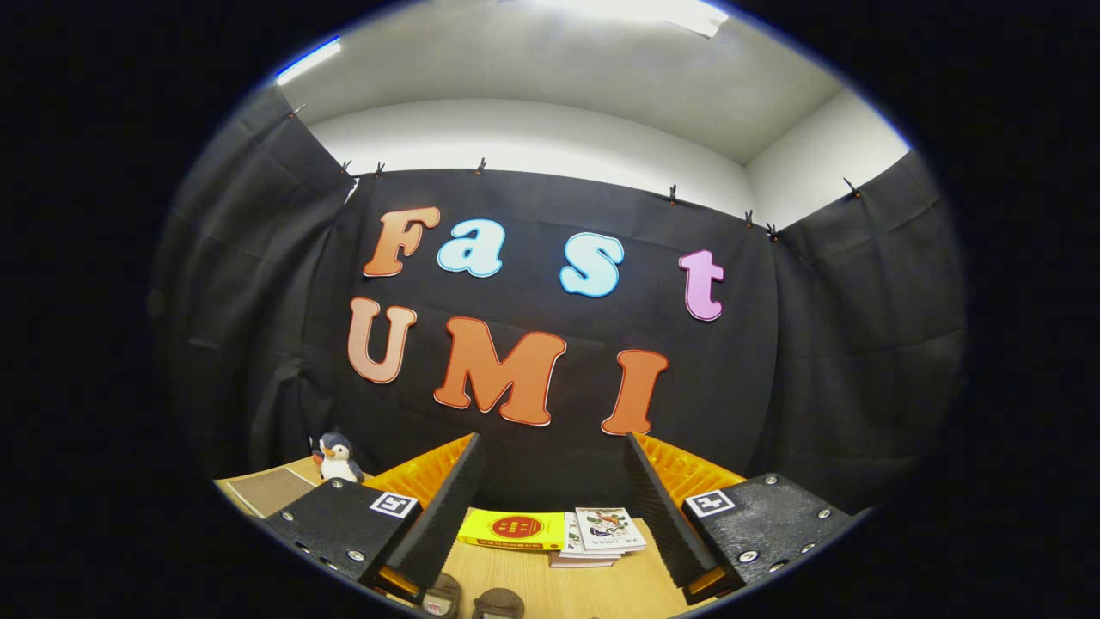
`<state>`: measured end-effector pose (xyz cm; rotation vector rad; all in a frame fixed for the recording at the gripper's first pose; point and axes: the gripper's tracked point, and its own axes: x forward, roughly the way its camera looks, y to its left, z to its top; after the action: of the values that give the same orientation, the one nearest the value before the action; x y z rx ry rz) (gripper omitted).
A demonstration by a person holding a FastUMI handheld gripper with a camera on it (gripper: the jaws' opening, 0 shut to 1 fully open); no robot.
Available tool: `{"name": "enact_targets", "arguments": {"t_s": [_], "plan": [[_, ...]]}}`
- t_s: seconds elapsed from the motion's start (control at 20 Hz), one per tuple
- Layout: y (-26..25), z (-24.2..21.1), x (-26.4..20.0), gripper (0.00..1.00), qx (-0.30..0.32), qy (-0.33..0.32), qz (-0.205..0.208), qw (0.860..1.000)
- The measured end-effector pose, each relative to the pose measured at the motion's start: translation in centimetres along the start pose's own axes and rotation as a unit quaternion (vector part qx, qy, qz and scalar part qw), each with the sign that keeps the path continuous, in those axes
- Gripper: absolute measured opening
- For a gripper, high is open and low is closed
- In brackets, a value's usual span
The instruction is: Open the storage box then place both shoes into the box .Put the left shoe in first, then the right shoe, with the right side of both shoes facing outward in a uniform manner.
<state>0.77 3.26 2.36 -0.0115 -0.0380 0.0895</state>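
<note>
My gripper (552, 443) is held high and level, facing the booth's back wall. Its two fingers stand wide apart with nothing between them, so it is open. Low down between the finger bases, at the near edge of the wooden table (601, 589), two dark brownish rounded shapes (498, 604) peek up side by side. They may be the shoes, but too little of them shows to tell.
A yellow book (511, 529) and a small stack of picture books (606, 533) lie on the table beyond the fingers, near the wall. A penguin plush toy (338, 460) stands on the table to the left of the left finger.
</note>
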Motion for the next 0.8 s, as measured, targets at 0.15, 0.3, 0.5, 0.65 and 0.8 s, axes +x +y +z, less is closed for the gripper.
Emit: {"name": "enact_targets", "arguments": {"t_s": [0.15, 0.3, 0.5, 0.65, 0.8], "plan": [[1.4, 0.8, 0.3, 0.97, 0.005, -0.015, 0.018, 1.0], [3.1, -0.7, 0.8, 0.97, 0.022, 0.002, 0.046, 0.999], [5.0, -2.2, 1.3, 0.97, 0.032, 0.018, 0.069, 0.997], [7.3, -3.7, 1.5, 0.97, 0.042, 0.029, 0.095, 0.994], [9.9, -5.2, 1.4, 0.97, 0.042, 0.041, 0.12, 0.991]]}}
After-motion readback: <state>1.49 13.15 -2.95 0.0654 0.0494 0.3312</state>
